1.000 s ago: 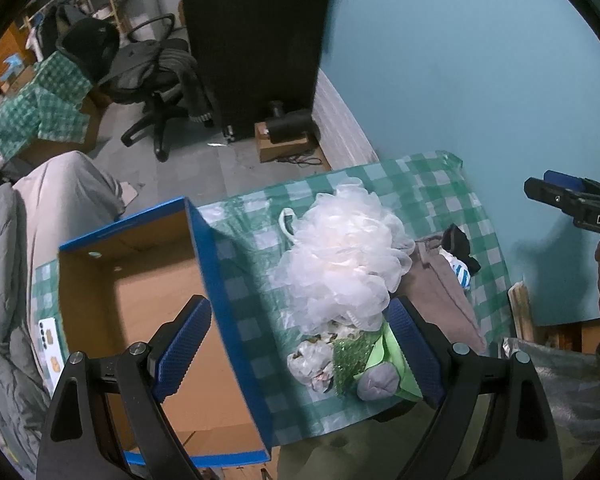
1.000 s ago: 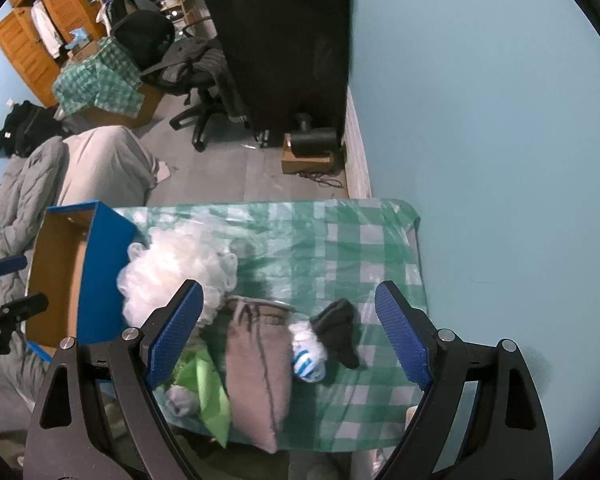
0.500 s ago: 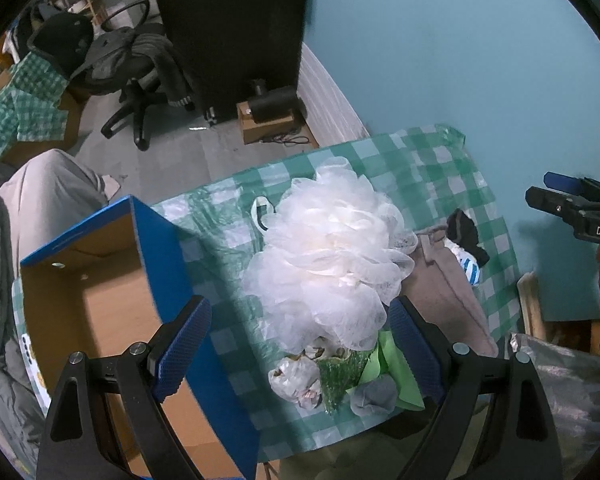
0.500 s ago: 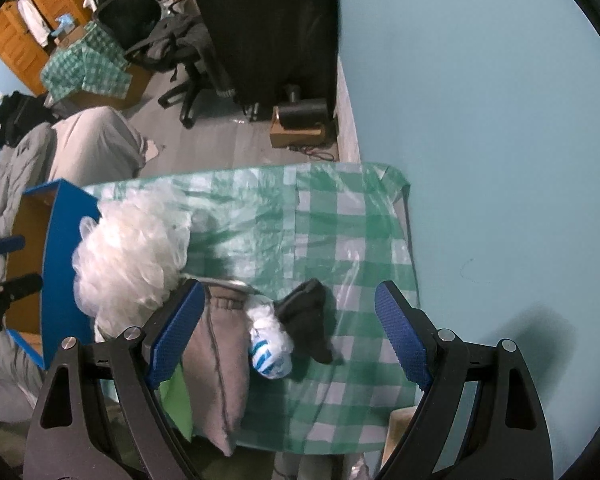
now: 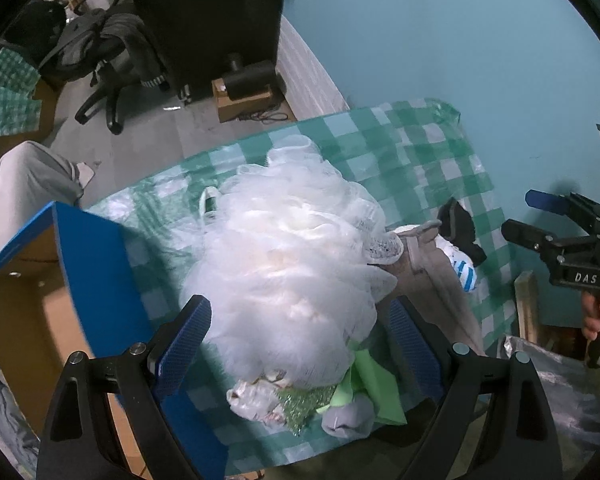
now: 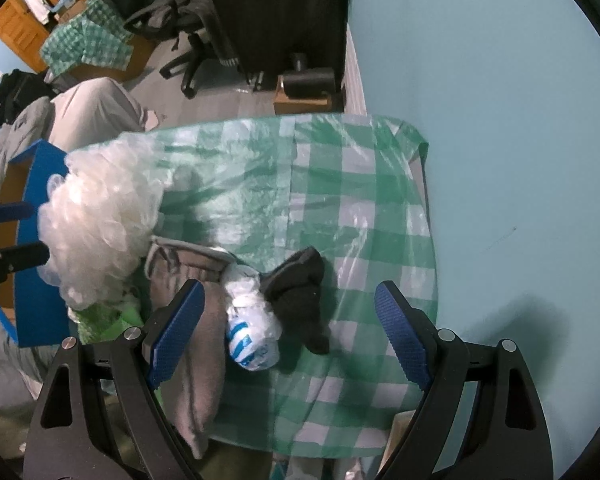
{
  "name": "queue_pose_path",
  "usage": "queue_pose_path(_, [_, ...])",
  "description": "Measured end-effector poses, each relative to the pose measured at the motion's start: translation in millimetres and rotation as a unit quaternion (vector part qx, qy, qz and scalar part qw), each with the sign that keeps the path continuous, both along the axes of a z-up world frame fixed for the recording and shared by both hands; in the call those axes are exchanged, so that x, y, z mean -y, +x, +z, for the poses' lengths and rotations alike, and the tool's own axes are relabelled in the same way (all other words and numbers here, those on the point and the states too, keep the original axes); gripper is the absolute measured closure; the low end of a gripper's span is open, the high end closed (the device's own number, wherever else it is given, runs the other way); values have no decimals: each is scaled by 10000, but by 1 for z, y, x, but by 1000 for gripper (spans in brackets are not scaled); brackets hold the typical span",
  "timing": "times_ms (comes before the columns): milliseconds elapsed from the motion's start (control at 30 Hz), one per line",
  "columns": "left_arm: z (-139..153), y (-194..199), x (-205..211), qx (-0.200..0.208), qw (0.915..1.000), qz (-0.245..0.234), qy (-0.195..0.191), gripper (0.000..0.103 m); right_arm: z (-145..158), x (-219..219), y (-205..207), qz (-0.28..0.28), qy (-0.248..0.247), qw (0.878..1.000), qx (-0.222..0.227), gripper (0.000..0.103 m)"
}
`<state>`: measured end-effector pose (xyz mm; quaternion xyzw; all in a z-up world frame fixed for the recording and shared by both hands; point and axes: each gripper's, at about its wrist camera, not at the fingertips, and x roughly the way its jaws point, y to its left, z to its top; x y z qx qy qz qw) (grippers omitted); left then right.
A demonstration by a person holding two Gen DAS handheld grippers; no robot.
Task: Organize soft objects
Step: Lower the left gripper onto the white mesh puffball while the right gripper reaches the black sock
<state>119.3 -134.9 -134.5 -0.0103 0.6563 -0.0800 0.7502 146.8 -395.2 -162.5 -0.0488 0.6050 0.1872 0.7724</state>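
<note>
My left gripper [image 5: 296, 340] has closed in on the white loofah [image 5: 292, 280] — spread wide, not yet clenched; box [image 5: 100, 280] waits alongside.

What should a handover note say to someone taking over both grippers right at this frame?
Left gripper: open, straddling the white mesh pouf, not yet closed on it.
Right gripper: open, empty, above the black sock and the blue-striped white bundle.
Blue box stands left of the pile; what shows of its inside is bare.
Grey garment hangs over the table edge.
Nothing visibly boxed; everything is left.
</note>
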Motion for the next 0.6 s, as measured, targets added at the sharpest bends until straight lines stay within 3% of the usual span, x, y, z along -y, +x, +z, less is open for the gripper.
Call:
queue_pose_path(400, [-44,21,20,-215,9973,-224,659,11,-41,9,4,88,-47,9994,-340,16])
queue_pose_path(600, [-65,35,11,-385,9971,-100,644,3,-56,13,8,19,-30,9988,-485,16])
